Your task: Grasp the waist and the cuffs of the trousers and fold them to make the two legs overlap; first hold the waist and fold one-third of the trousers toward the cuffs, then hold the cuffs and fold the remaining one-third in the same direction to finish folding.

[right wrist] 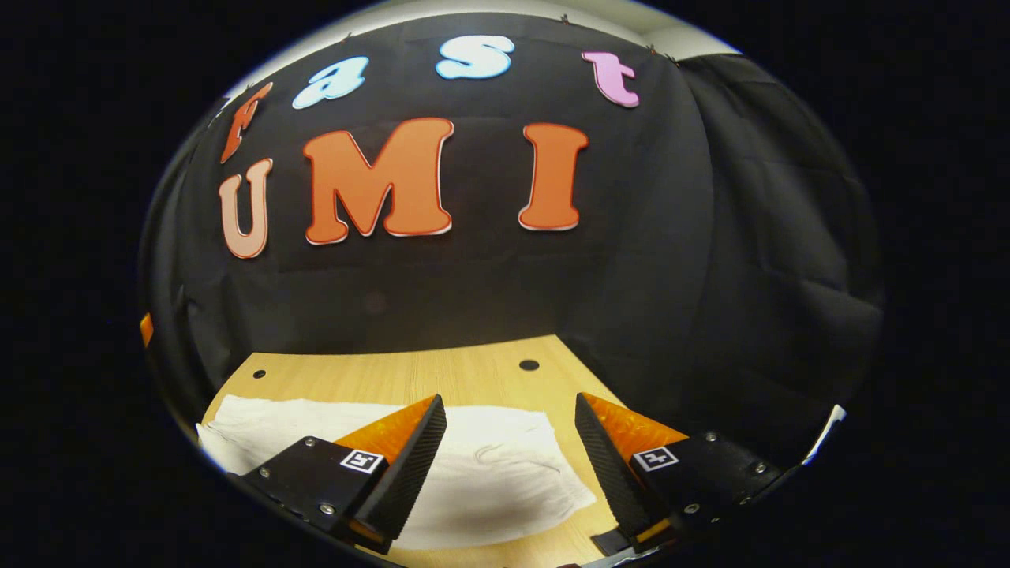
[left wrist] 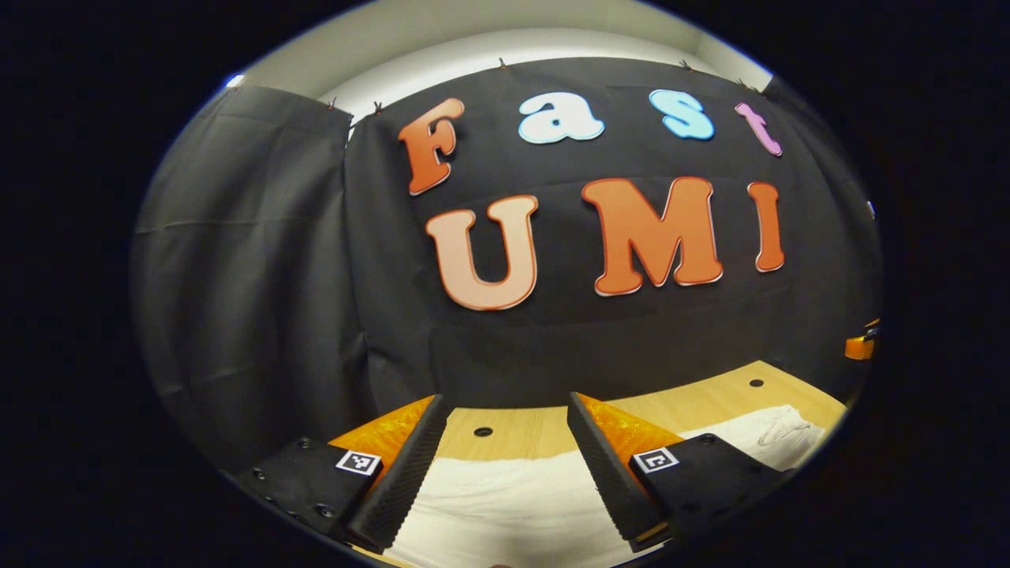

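Observation:
White trousers (left wrist: 513,505) lie flat on a light wooden table (left wrist: 544,430). In the left gripper view the left gripper (left wrist: 505,442) hangs open above the cloth, with the fabric showing between its fingers. Farther right in that view the cloth ends in a wrinkled part (left wrist: 777,430). In the right gripper view the right gripper (right wrist: 510,438) stands open over the right end of the trousers (right wrist: 489,465), whose edge (right wrist: 572,473) runs just left of the right finger. Neither gripper touches the cloth. Which end is the waist I cannot tell.
Black cloth walls close the table at the back and sides. The tabletop has small round holes (left wrist: 483,431) (right wrist: 529,364). A strip of bare wood (right wrist: 410,375) lies beyond the trousers. An orange object (left wrist: 860,345) shows at the far right edge of the left gripper view.

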Available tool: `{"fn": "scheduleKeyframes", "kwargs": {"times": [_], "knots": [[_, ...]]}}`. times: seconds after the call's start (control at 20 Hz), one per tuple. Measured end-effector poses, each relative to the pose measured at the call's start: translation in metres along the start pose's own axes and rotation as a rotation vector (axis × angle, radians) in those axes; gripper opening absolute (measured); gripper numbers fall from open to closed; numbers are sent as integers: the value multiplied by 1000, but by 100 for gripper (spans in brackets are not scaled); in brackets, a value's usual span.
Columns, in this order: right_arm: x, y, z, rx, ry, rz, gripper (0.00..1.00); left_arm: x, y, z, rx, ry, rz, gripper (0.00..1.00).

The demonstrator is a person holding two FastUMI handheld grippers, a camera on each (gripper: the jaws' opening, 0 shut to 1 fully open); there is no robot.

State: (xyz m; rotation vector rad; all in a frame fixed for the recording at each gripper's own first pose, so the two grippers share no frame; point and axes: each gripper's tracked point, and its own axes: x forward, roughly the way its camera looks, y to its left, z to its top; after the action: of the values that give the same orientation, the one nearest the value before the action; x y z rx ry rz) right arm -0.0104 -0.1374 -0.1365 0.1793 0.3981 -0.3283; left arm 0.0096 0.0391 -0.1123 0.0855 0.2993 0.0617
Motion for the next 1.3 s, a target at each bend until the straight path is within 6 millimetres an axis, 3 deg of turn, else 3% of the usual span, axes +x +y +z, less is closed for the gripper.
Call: {"fn": "scheduleKeyframes", "kwargs": {"times": [0.35,0.55,0.6,0.65,0.95,1.25,1.3], "knots": [[20,-30,-73,185,279,-27,99,-7,75,-99,-98,263,129,99],[28,-44,-117,312,444,-30,98,-22,98,-153,-202,419,178,100],[28,-45,-128,352,488,-28,92,-26,101,-169,-239,459,191,100],[29,-45,-138,393,528,-23,98,-29,104,-183,-279,493,200,100],[39,-53,-191,499,687,-10,97,-33,112,-241,-470,643,272,99],[44,-47,-221,547,791,15,96,-43,112,-309,-733,771,340,99],[44,-46,-228,547,807,12,96,-48,103,-321,-781,804,360,99]]}}
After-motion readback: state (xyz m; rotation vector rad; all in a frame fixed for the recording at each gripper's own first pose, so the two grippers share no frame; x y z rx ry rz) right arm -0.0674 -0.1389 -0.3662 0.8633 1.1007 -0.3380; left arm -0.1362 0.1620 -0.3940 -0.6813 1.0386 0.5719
